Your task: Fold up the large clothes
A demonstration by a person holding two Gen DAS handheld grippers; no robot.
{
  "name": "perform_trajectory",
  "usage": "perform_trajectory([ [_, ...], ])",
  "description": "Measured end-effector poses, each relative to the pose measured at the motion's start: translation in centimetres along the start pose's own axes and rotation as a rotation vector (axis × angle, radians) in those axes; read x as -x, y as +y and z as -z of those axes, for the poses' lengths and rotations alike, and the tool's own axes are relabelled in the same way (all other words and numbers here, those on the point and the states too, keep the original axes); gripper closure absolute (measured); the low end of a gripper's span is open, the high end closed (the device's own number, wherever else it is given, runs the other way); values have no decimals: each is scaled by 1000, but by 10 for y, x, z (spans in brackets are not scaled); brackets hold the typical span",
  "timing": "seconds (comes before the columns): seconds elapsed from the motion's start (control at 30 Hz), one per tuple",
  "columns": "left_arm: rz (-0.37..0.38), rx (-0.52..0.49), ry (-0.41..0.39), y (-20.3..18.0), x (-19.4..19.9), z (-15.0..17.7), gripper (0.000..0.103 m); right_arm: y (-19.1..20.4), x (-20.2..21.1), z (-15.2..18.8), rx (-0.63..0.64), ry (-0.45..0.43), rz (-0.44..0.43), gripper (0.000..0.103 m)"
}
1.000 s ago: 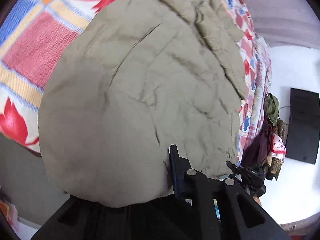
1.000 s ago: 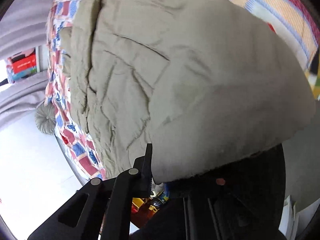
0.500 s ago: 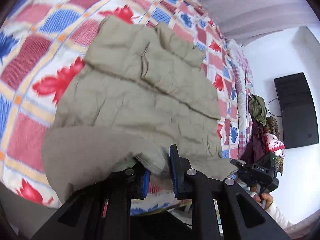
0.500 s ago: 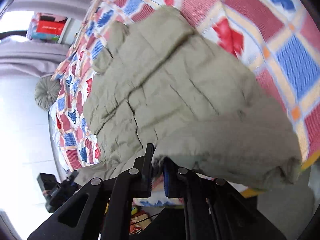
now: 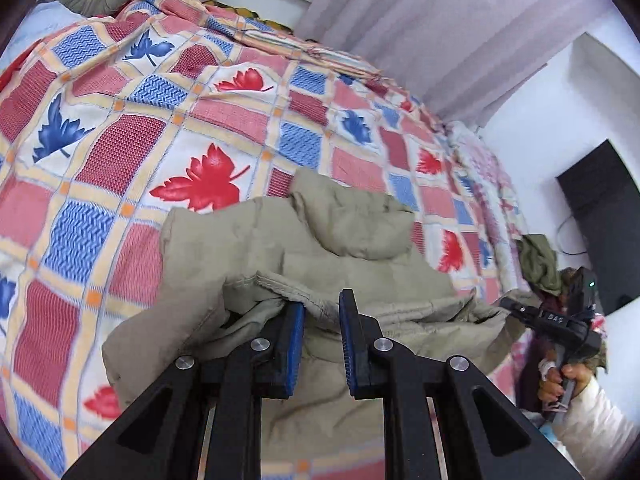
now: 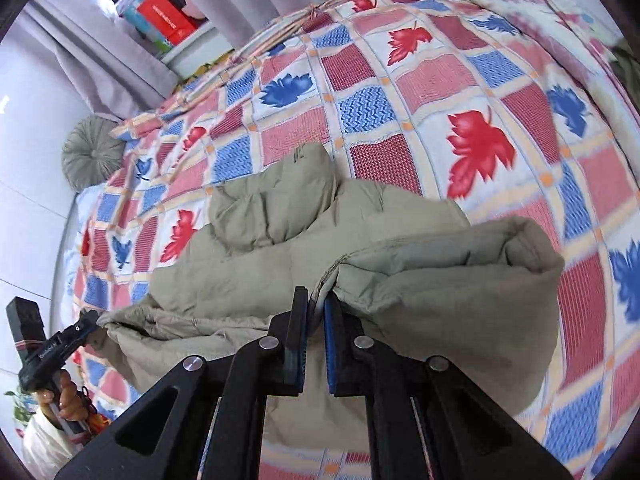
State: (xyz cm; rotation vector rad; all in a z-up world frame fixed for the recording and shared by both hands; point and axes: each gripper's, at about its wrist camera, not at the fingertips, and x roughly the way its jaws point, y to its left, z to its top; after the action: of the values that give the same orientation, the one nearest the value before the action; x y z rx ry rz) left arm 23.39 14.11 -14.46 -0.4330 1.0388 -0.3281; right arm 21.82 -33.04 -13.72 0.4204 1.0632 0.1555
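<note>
We see the khaki padded jacket point(image 5: 352, 264) lying on the checked leaf-print bedspread point(image 5: 192, 120), near the bed edge closest to us. It's puffy, quilted, creased, with the hood point(image 6: 276, 204) bunched at the far end. The near hem is doubled back over the body, so the jacket sits as a thick rolled bundle with 1 rounded fold on each side.

Left gripper point(image 5: 320, 312): jaws parted, blue pads clear of each other, hem edge sits in the gap; looks loose rather than pinched, but cloth hides part of the left pad so we can't be certain.

Right gripper point(image 6: 316, 308): jaws narrow, clamped on the hem seam.

Each wrist view catches the other gripper at the jacket's corner, a hand point(image 5: 560, 380) on its handle.

Round grey cushion point(image 6: 92, 152) at the far end of the bed.
</note>
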Motion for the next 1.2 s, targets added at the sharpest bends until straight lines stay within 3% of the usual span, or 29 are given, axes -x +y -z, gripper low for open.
perform_trajectory([
  [0.13,-58,17,31,20,-59,-10,84,-5,-62,-18,10,45,59,95],
  [0.33,-138,45,34,40,-112,-15,84,-29,-113,-27,-68,44,60,95],
  [0.43,-211,43,36,42,-120,-14,84,-40,-112,-25,-122,38,10,94],
  [0.57,-253,15,24,45,-100,-13,83,-48,-78,-19,-104,10,-25,91],
  [0.6,-270,8,18,47,-94,-13,66,-51,-69,-19,-92,-1,-13,87],
  [0.63,-289,6,6,51,-86,-12,27,-55,-60,-18,-87,-13,-1,68],
  [0.67,-310,8,-18,54,-78,-11,14,-62,-51,-17,-84,-29,15,36],
  [0.7,-332,5,-56,57,-69,-9,10,-67,-44,-15,-82,-49,32,26],
  [0.87,-337,60,19,91,-71,-11,10,-102,-34,-15,-114,-67,143,24],
  [0.97,-277,144,86,114,-89,-8,10,-117,-50,-15,-125,-28,163,24],
  [1.07,-187,194,128,120,-108,-3,11,-124,-71,-14,-135,30,127,24],
  [1.1,-184,174,130,116,-113,-1,30,-125,-78,-13,-146,55,125,24],
  [1.13,-199,136,137,106,-116,-1,52,-124,-83,-12,-149,79,141,37],
  [1.17,-224,88,136,97,-117,0,62,-121,-86,-11,-145,93,134,70],
  [1.2,-235,54,131,90,-116,0,75,-116,-85,-10,-138,97,121,79],
])
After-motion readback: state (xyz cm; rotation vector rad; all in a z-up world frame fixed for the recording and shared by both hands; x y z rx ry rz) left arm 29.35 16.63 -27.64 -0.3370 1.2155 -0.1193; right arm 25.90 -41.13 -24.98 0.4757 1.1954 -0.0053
